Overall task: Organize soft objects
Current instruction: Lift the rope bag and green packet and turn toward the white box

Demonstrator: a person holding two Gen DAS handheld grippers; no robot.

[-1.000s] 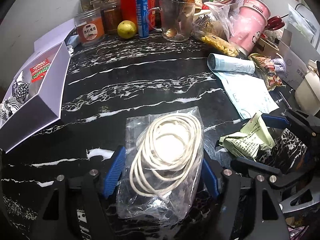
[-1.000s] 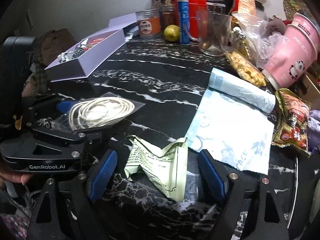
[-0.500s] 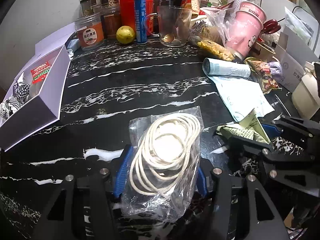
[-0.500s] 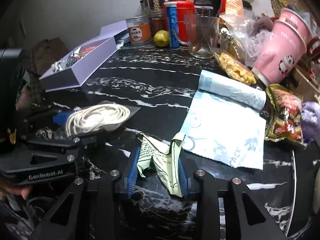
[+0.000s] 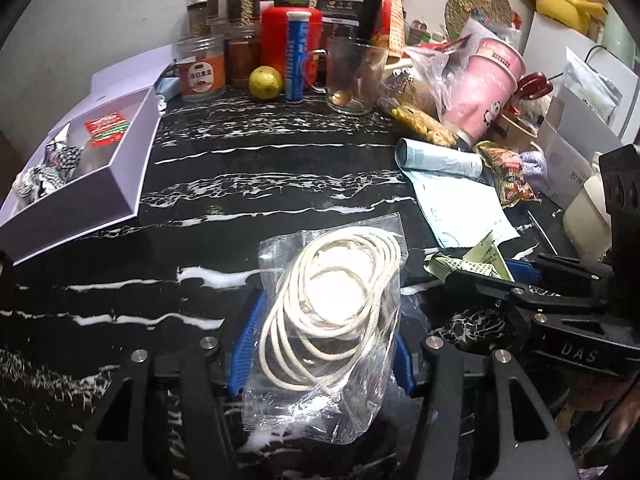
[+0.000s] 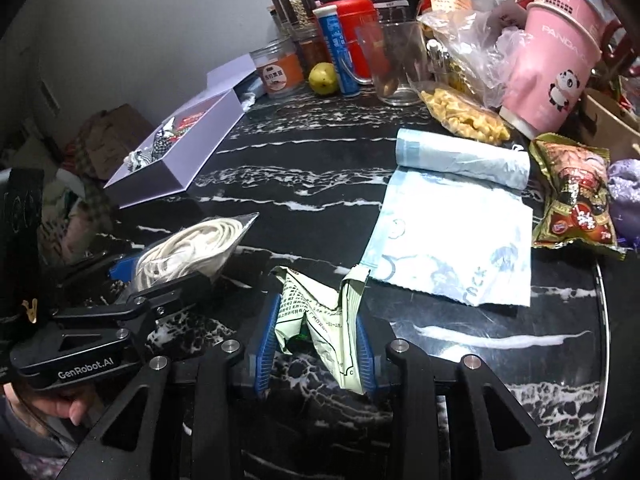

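My left gripper (image 5: pixel 322 340) is shut on a clear plastic bag of coiled white cord (image 5: pixel 332 300), held just above the black marble counter; it also shows in the right wrist view (image 6: pixel 192 252). My right gripper (image 6: pixel 316 340) is shut on a crumpled pale green printed packet (image 6: pixel 320 312), which also shows in the left wrist view (image 5: pixel 468 264). An open lavender box (image 5: pixel 100 184) with a red packet and a checked cloth inside lies at the far left.
A light blue roll of bags (image 6: pixel 460 160), partly unrolled, lies to the right. A snack packet (image 6: pixel 576 196), a pink panda cup (image 6: pixel 556 52), a glass mug (image 5: pixel 352 76), a pear (image 5: pixel 266 82) and jars crowd the back and right.
Both grippers have shut on their items: the left on the cord bag, the right on the green packet. Both have lifted slightly and the bag and packet are crumpled between the pads.
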